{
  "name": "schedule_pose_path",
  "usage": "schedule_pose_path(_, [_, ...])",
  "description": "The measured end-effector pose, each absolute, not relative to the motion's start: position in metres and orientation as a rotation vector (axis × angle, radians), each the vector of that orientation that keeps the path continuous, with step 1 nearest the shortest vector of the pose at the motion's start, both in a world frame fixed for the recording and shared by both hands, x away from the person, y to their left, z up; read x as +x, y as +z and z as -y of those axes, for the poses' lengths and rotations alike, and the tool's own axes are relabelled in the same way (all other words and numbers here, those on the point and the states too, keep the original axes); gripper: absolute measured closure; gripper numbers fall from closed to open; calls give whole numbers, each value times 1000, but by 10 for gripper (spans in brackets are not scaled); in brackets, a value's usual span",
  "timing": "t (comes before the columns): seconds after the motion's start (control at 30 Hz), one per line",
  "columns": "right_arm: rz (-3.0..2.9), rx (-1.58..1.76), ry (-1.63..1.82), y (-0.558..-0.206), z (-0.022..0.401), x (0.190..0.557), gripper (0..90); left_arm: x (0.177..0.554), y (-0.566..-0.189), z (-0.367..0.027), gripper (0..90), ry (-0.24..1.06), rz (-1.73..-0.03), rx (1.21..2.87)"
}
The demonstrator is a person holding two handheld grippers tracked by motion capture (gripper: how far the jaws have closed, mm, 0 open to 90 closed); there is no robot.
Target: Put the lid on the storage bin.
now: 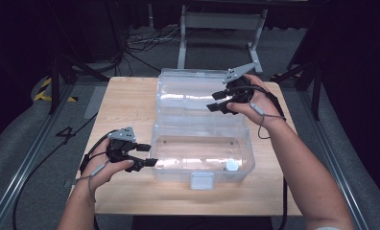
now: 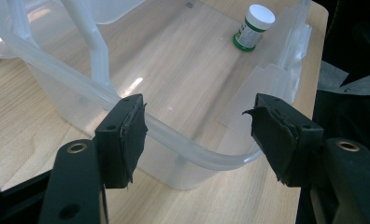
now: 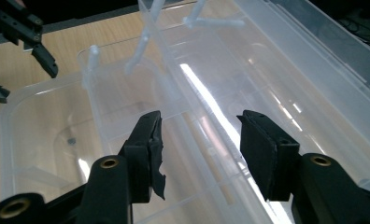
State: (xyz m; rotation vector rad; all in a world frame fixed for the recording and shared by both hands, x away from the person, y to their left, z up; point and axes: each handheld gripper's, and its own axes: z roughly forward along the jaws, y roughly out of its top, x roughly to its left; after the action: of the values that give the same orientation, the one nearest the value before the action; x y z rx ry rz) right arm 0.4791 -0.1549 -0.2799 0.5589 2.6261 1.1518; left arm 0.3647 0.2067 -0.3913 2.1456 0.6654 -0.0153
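High view: both grippers, left [image 1: 147, 154] and right [image 1: 216, 100], are hovering, jaws apart, around a light, slippery plastic box [image 1: 202, 165]; grip its rim.

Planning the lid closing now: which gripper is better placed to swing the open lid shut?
Right, probably. The right gripper hangs open over the clear lid lying flat behind the box. The left gripper sits open at the box's near left corner, away from the lid.
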Motion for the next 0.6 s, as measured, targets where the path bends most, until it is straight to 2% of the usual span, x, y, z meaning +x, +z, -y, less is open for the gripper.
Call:
schedule_pose_path(0.2, [-2634, 573, 1110, -287, 152, 490, 501, 364, -391, -207, 362, -15, -665, 2145])
schedule_pose_path(0.43, [-2687, 577, 1003, -299, 146, 494, 712, 365, -391, -207, 362, -16, -661, 2147])
schedule_pose_path(0.6, [-2690, 594, 1038, -301, 147, 495, 750, 364, -389, -208, 363, -11, -661, 2140])
